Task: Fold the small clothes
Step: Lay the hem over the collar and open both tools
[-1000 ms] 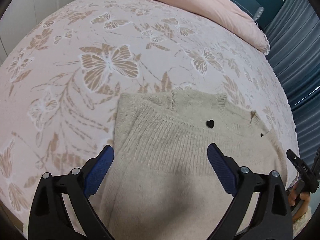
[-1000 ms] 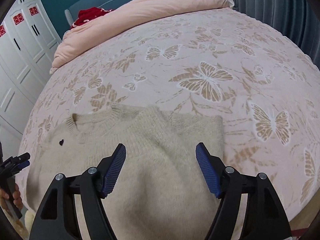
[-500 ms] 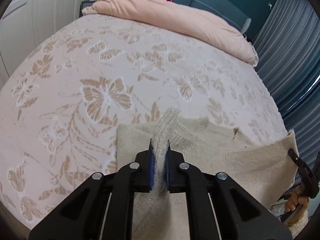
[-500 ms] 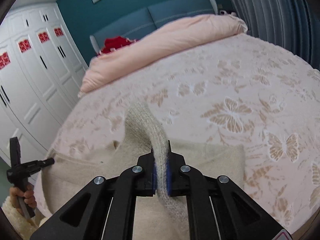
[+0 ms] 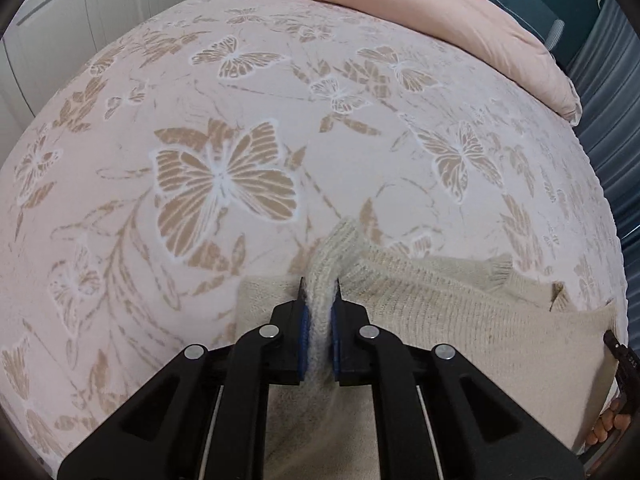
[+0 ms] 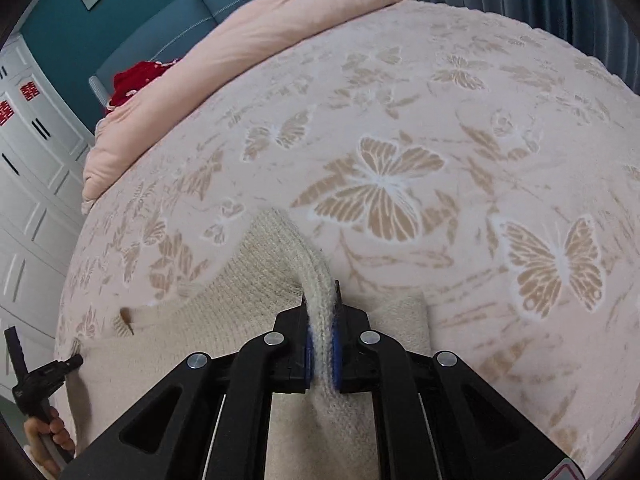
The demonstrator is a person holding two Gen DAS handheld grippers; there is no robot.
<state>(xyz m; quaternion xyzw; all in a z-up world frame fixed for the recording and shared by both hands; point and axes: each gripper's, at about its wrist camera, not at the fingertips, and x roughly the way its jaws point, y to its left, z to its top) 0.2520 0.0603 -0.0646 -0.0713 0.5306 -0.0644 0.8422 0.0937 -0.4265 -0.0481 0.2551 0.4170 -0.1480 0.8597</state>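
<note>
A cream knit sweater (image 5: 460, 312) lies on the butterfly-patterned bedspread (image 5: 224, 128), partly folded over itself. My left gripper (image 5: 319, 284) is shut on a bunched ridge of the knit, which stands up between its blue pads (image 5: 305, 332). In the right wrist view the same sweater (image 6: 240, 300) stretches to the left, and my right gripper (image 6: 320, 288) is shut on another raised fold of it. The fabric between the two grips is lifted off the bed. The other gripper (image 6: 40, 376) shows at the far left edge, held by a hand.
A pink duvet (image 5: 440, 12) is piled at the head of the bed, with a red item (image 6: 136, 80) beside it. White wardrobe doors (image 6: 28, 168) stand to the left. Blue-grey curtains (image 5: 608, 92) hang to the right. The bedspread (image 6: 500, 140) extends wide beyond the sweater.
Both grippers went from wide open over the flat sweater to shut on pinched folds of it. The held edge has been lifted and carried toward the head of the bed, folding the sweater over.
</note>
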